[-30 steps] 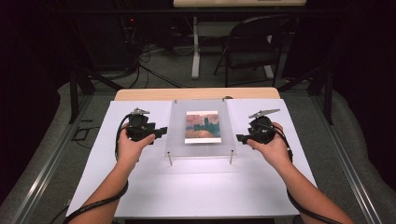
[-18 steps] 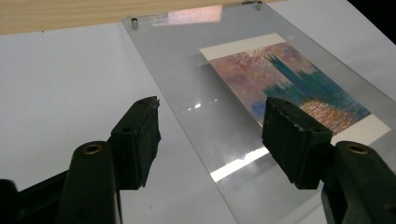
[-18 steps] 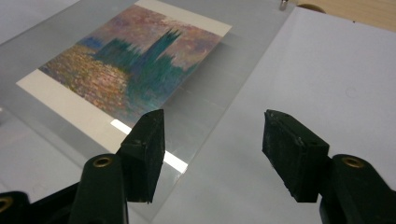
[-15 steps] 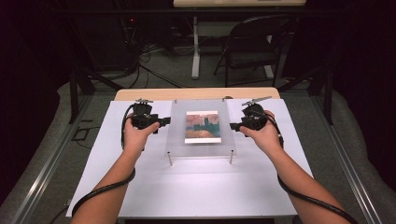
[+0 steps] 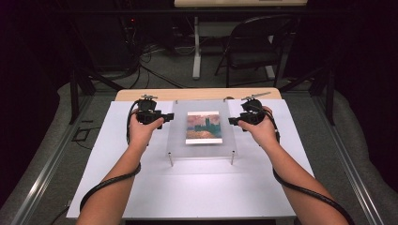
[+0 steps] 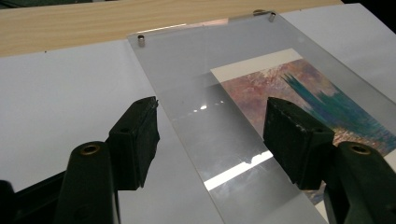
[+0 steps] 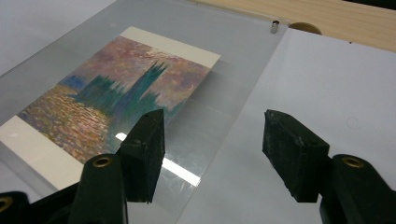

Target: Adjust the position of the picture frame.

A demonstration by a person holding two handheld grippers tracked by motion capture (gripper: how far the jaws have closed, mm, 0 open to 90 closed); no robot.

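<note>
A clear acrylic panel (image 5: 178, 136) rests on short metal standoffs (image 5: 171, 160) over the white sheet, with a painted print (image 5: 203, 127) of blue towers under it. My left gripper (image 5: 165, 117) is at the panel's left edge, open. In the left gripper view that edge of the panel (image 6: 196, 84) runs between the jaws of the gripper (image 6: 212, 123); one jaw is over the sheet, the other over the print (image 6: 303, 88). My right gripper (image 5: 231, 121) is open at the right edge. Its jaws (image 7: 212, 135) straddle the panel (image 7: 233, 70) edge beside the print (image 7: 116, 88).
The white sheet (image 5: 197, 187) covers a wooden table (image 5: 197, 93) whose far strip shows bare. A corner standoff (image 7: 275, 26) sits near a round hole in the wood. Beyond the table stand a chair (image 5: 256, 47), a desk leg and floor cables.
Both hands have slid away from me along the panel's sides toward its far half, and closer in to its edges. The panel and print have not moved.
</note>
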